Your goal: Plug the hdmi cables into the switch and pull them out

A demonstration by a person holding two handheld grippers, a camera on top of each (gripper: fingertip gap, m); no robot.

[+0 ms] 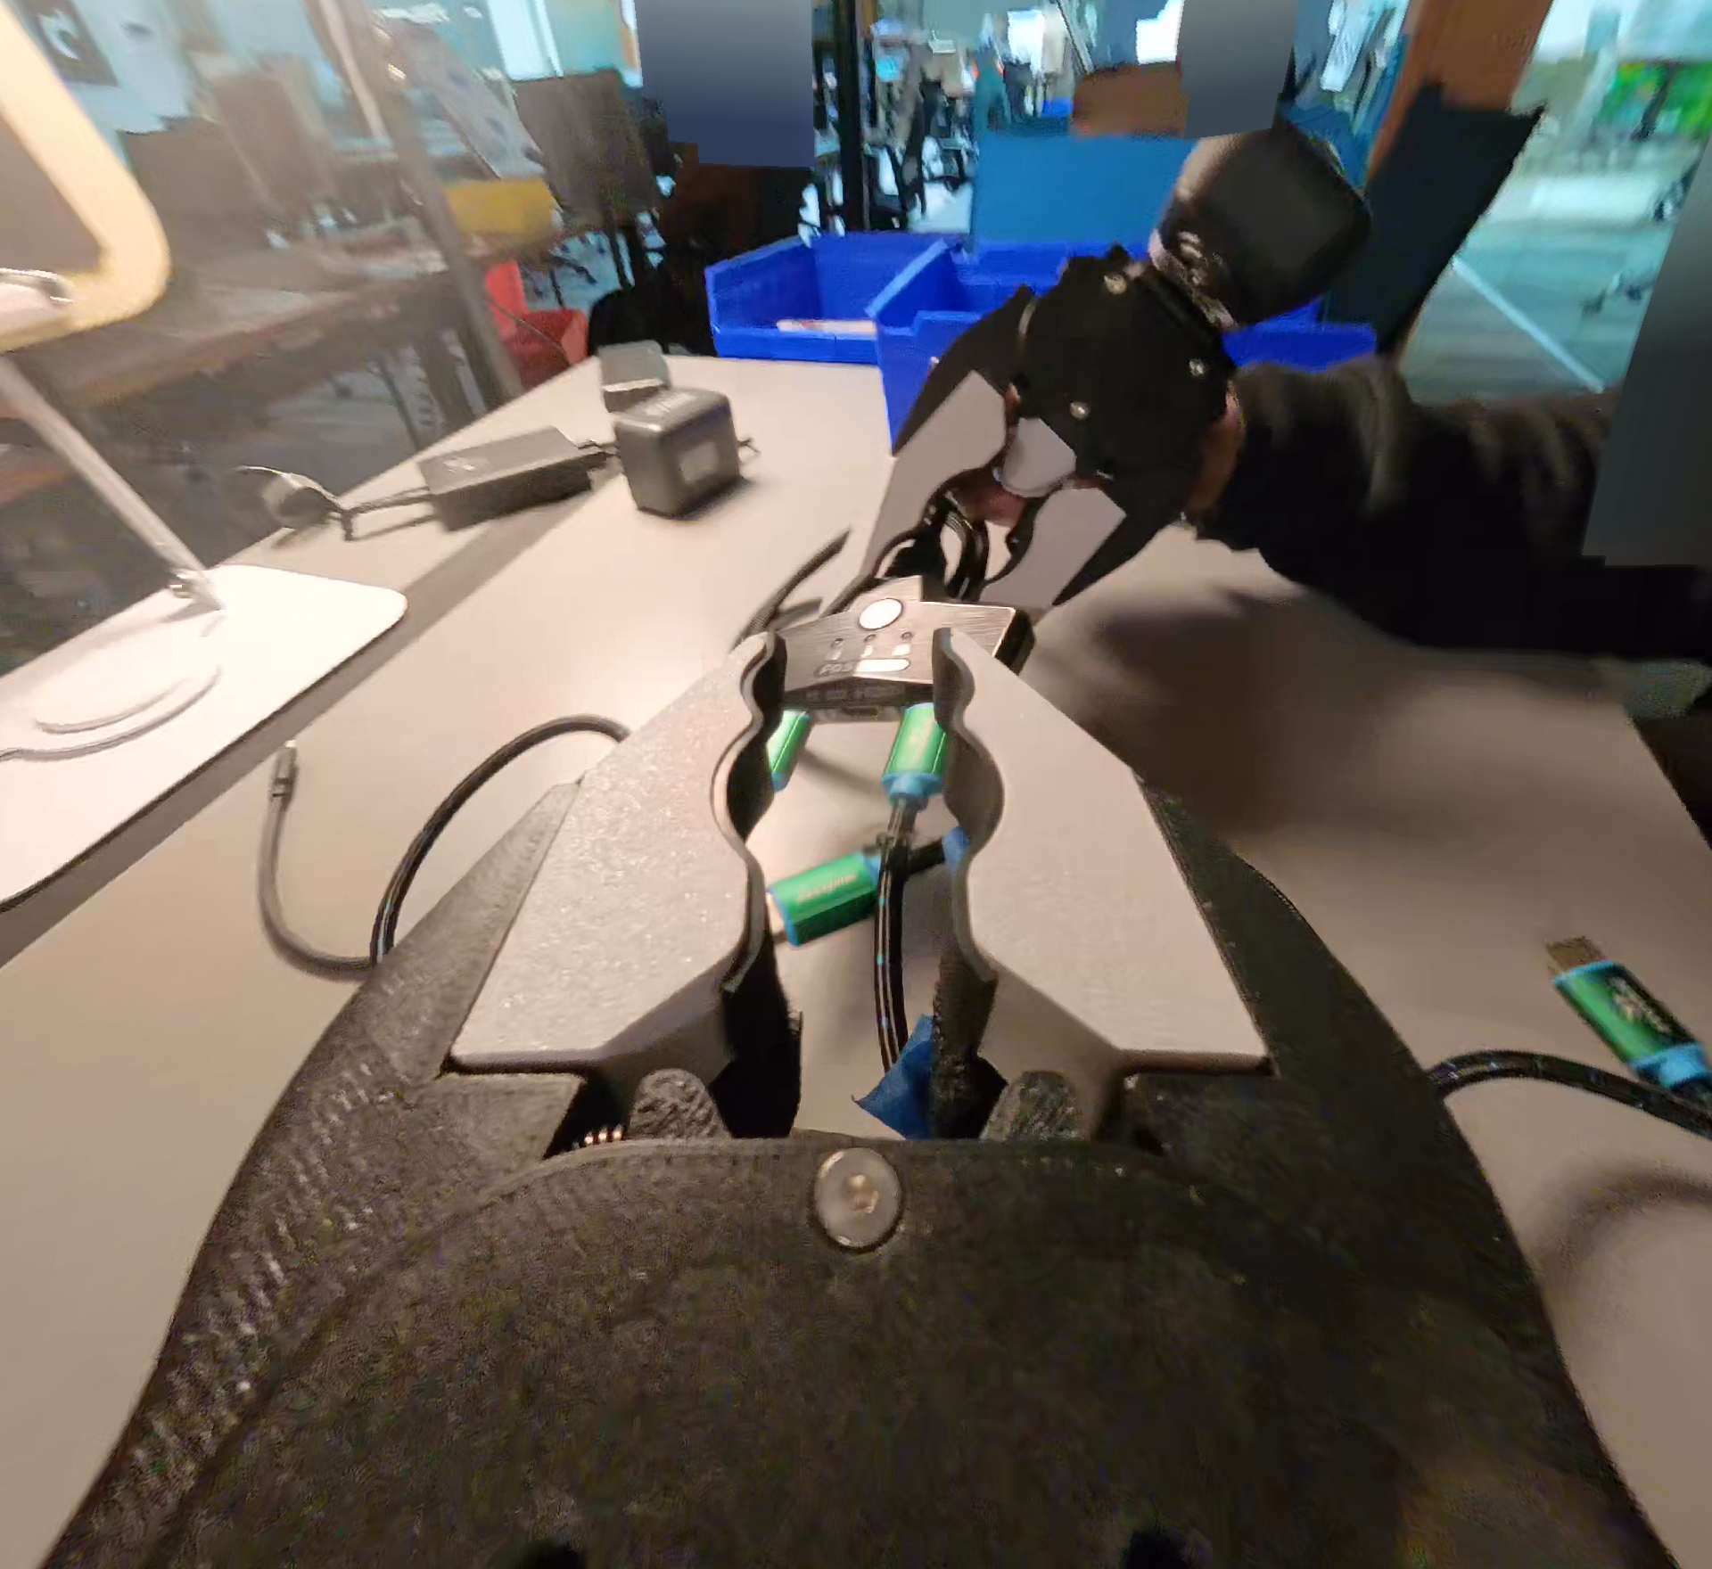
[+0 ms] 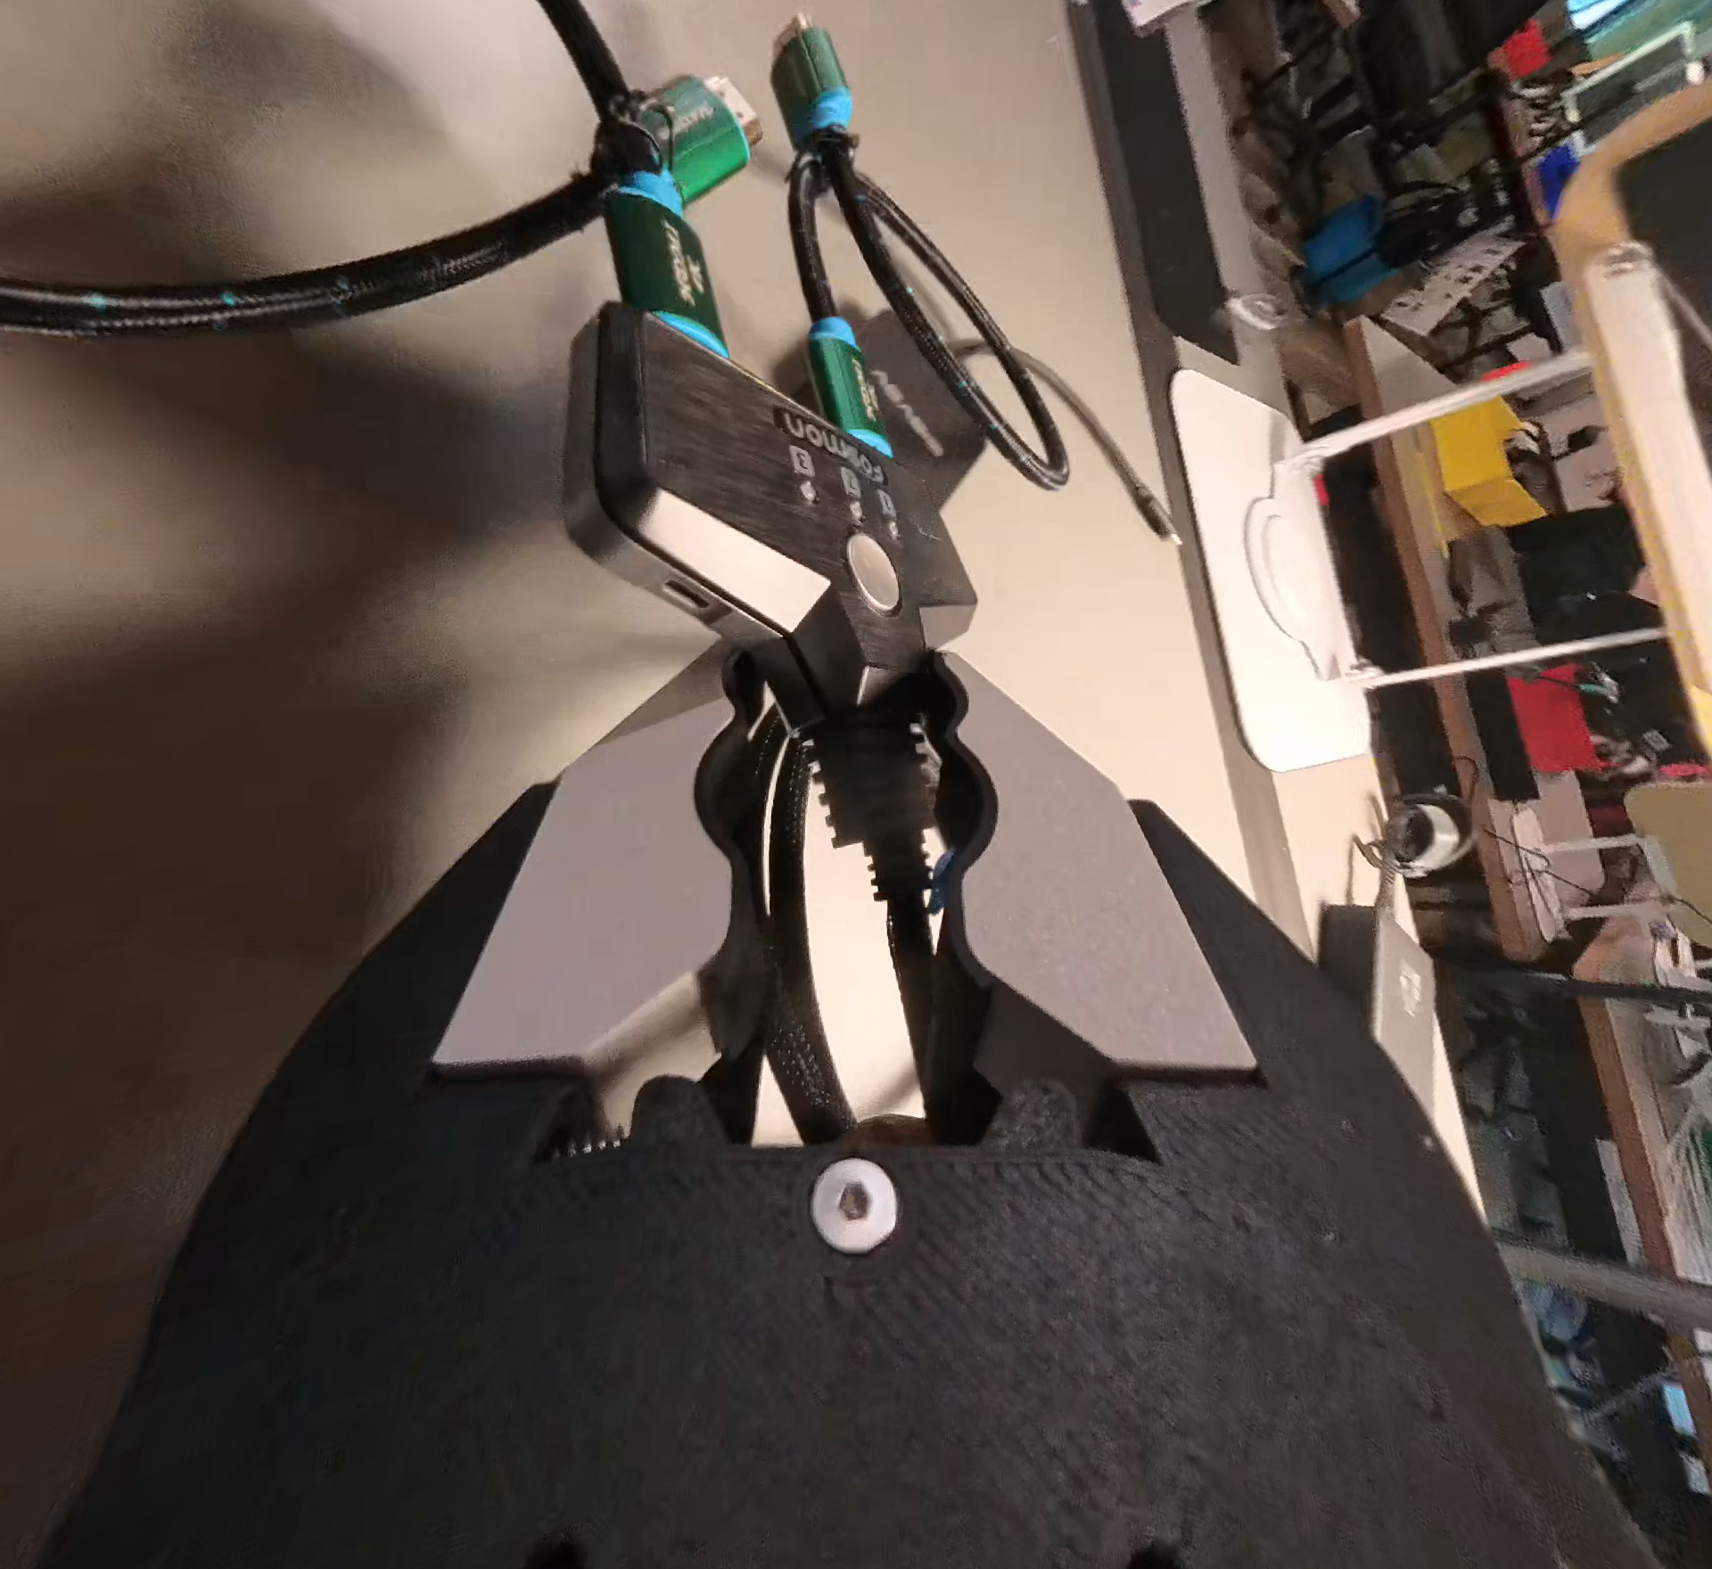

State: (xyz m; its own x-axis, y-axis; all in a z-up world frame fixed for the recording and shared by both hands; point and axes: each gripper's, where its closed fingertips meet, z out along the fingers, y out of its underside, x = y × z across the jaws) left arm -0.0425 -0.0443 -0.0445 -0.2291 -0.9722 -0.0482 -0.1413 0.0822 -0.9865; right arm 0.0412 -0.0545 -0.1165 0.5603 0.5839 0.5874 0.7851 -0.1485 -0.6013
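Observation:
The black HDMI switch (image 2: 732,459) is tilted up off the grey table, held at its narrow cable end by my right gripper (image 2: 843,677), which is shut on it. Two green HDMI plugs (image 2: 669,265) (image 2: 848,395) sit in its far ports. Two more green plugs (image 2: 709,135) (image 2: 806,75) lie loose beyond. In the left wrist view my left gripper (image 1: 857,658) is open and empty, with the switch (image 1: 889,645) and both inserted plugs (image 1: 917,742) (image 1: 789,748) showing between its fingers. The right gripper (image 1: 954,589) shows behind the switch. A loose plug (image 1: 824,895) lies under my left fingers, and another (image 1: 1630,1024) at right.
A white monitor stand base (image 1: 185,654) sits at left, with a thin black cable (image 1: 408,858) beside it. A black power brick (image 1: 505,473) and a grey box (image 1: 681,450) stand at the back. Blue bins (image 1: 834,293) are behind the table. A person's dark sleeve (image 1: 1436,487) reaches in from the right. The left gripper's tips are roughly 12 cm from the right gripper's.

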